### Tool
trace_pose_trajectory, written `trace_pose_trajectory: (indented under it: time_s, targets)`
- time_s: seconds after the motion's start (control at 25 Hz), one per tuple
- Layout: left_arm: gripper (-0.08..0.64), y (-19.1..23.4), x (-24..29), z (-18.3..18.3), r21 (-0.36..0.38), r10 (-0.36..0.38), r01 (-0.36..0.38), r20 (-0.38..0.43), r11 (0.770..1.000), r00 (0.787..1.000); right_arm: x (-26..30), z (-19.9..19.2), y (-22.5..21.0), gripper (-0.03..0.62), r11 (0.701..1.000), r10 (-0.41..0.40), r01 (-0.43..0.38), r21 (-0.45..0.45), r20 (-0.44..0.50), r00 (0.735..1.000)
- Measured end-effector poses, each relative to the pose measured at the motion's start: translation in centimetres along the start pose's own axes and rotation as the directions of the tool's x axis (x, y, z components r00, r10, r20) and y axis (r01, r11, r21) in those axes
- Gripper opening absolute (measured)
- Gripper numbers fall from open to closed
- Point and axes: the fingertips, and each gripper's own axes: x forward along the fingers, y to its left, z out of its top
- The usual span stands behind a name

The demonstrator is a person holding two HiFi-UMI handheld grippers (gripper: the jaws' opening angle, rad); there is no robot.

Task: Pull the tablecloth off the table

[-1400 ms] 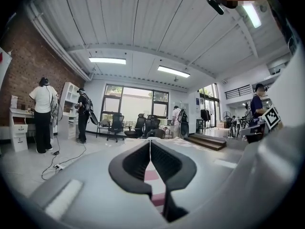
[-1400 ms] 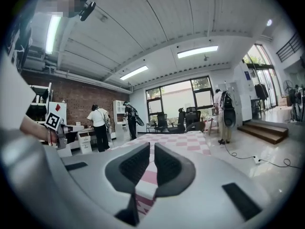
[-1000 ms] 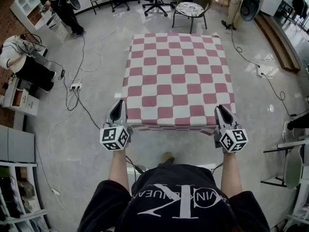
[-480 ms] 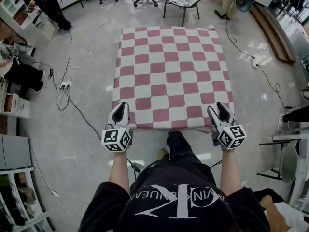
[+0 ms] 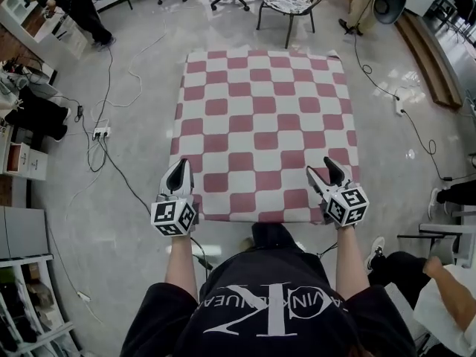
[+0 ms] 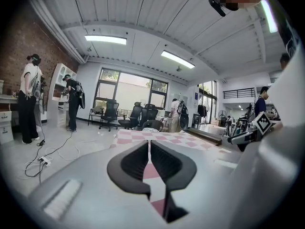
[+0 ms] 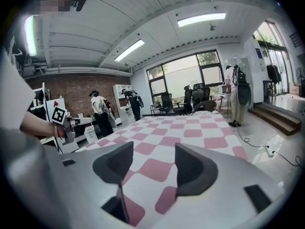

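The left tongs (image 5: 178,171) are squeezed shut at the near left corner of the tablecloth (image 5: 260,117). The right tongs (image 5: 324,173) have just been opening, with nothing pinched, over its near right corner. The cloth lies flat ahead of both. A chair (image 5: 290,2) stands past it

Head view looks steeply down; gripper views skim tablecloth (image 5: 264,132).

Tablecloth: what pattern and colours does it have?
The tablecloth is checked pink-red and white; clearest in head view.
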Motion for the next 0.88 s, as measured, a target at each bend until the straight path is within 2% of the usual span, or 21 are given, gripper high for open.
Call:
trace_pose_trajectory:
  time_s: [0.24,0.4,0.52,0.64,0.76,0.88]
  targets:
    - [0.011,-0.8,4.1,-0.1,0.017,-0.007,0.008,-0.035,1.0,0.999,3.4,-0.8,-2.8,0.267,0.992,0.059,-0.074,-0.103,-0.142,0.988]
    - [0.011,-0.7,6.3,0.4,0.027,0.007,-0.005,-0.055,1.0,0.998,5.9,-1.0,-4.7,0.3,0.966,0.104,-0.158,-0.204,-0.253,0.962]
    - [0.011,-0.7,8.0,0.6,0.036,0.013,-0.011,-0.072,0.999,0.997,7.6,-1.3,-6.8,0.326,0.936,0.137,-0.236,-0.26,-0.348,0.927]
    - [0.011,-0.9,9.8,0.5,0.046,0.018,-0.014,-0.091,0.999,0.996,9.2,-1.7,-9.6,0.357,0.899,0.127,-0.291,-0.327,-0.439,0.889]
    - [0.011,-1.1,11.1,0.4,0.053,0.022,-0.016,-0.109,0.998,0.994,10.5,-2.3,-11.9,0.374,0.855,0.116,-0.361,-0.373,-0.54,0.834]
    - [0.011,-1.6,12.2,0.3,0.058,0.02,-0.013,-0.125,0.998,0.992,11.5,-2.7,-13.4,0.385,0.829,0.13,-0.421,-0.369,-0.605,0.785]
